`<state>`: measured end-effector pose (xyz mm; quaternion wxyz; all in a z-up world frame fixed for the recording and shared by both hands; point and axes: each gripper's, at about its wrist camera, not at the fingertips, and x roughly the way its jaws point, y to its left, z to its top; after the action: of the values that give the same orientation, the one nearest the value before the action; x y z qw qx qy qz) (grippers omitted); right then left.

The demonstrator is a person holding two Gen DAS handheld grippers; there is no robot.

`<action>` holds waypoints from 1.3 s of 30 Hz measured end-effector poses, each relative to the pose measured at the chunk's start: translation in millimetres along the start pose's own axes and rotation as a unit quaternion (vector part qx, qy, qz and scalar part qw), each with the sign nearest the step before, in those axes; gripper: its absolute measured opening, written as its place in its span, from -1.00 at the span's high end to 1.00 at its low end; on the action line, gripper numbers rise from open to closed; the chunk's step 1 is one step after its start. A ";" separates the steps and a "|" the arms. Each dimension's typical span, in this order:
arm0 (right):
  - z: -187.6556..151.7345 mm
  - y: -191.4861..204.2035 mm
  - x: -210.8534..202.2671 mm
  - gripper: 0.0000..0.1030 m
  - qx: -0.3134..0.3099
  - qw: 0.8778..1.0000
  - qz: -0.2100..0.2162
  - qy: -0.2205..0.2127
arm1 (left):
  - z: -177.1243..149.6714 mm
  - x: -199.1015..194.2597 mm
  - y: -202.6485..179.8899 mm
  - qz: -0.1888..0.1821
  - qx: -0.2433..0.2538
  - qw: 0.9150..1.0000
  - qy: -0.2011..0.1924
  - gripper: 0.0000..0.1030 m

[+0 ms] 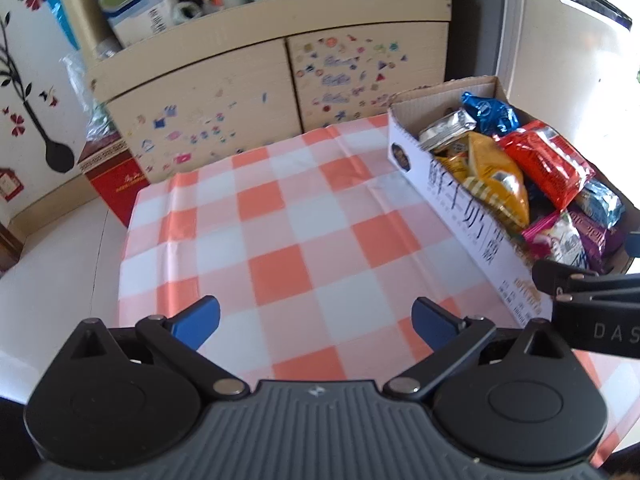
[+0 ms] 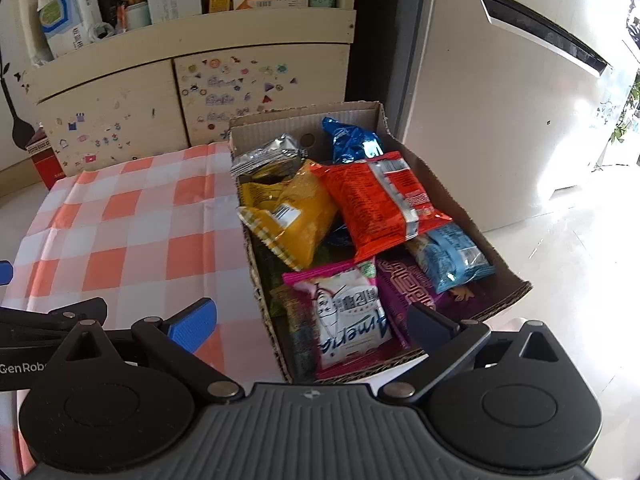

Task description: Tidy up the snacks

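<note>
- Above the checked tablecloth (image 1: 280,216), left wrist view: the left gripper (image 1: 316,318) hangs with its blue-padded fingers spread wide and nothing between them, over bare cloth; it appears to be idle, since no snack lies loose on the cloth.
- To the right of the cloth's far corner stands the cardboard box (image 1: 460,204), its printed white side wall facing the camera. It holds all the visible snacks: a yellow packet (image 1: 496,176), a red packet (image 1: 548,164), a blue foil packet (image 1: 490,112) and a silver packet (image 1: 446,128).
- Beside the box's near end, part of the other gripper enters at the right edge of this view, close to the side wall.
- Behind the cloth, a sticker-covered cabinet (image 1: 248,92) and a red carton (image 1: 116,184) stand well apart from the work.
- Over the box's near end, right wrist view: the right gripper (image 2: 312,322) is likewise wide open and empty, one finger over the cloth, the other over the box; it seems placed either to let go or to pick.
- Nearest its fingers lies a pink-and-white packet (image 2: 348,312), resting on a purple packet (image 2: 408,292); a light blue packet (image 2: 452,256) lies further right.
- Packets overlap closely, so the box walls and neighbouring packets would likely hinder any grasp.
</note>
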<state>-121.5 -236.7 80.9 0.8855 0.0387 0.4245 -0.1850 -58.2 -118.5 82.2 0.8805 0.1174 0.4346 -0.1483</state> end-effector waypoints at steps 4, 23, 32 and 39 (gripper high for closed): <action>-14.9 19.6 -0.4 -1.00 -0.003 1.000 0.013 0.004 | -16.9 -4.4 21.5 0.007 -0.014 1.000 0.001 -0.97; -74.5 122.9 28.4 -1.00 -0.127 0.990 0.053 0.022 | -56.4 -14.1 108.0 0.012 -0.079 0.997 -0.003 -0.97; -76.5 122.7 50.4 -1.00 -0.043 0.997 0.049 -0.031 | -58.6 -10.2 121.3 -0.001 -0.103 0.995 0.003 -0.98; -71.0 127.5 63.2 -1.00 -0.020 0.997 0.023 -0.077 | -57.1 -9.4 123.2 -0.010 -0.110 0.994 0.004 -0.98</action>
<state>-91.7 -120.9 -24.0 0.9202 0.0165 0.3573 -0.1591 -60.6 16.6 65.4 0.8848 0.0165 0.4531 -0.1080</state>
